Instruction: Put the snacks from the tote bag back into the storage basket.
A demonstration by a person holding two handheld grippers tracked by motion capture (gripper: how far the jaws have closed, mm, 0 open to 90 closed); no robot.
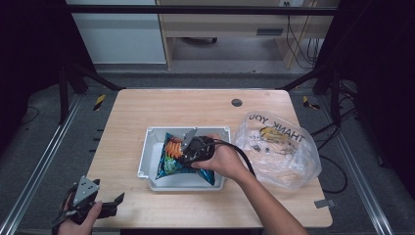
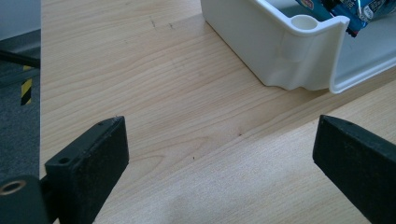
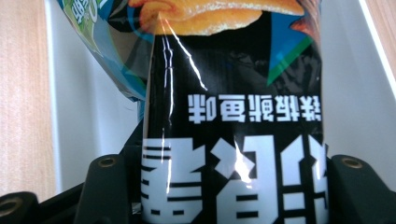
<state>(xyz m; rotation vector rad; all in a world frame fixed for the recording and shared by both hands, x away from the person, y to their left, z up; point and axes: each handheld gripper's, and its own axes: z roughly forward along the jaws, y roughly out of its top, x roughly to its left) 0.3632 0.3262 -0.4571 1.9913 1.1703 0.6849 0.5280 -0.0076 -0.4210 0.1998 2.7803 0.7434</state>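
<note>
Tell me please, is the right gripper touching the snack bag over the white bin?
Touching. In the right gripper view, the right gripper has both black jaws pressed against the sides of the snack bag, above the white bin.

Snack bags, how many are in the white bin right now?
2 visible. A black snack bag is clamped in the right gripper over the white bin; a blue snack bag lies under it. More may be hidden beneath.

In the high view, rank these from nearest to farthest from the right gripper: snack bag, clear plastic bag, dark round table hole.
1. Blue snack bag, clamped in the right gripper, inside the white tray.
2. Clear plastic "THANK YOU" bag, to its right.
3. Dark round hole, toward the far edge.
</note>
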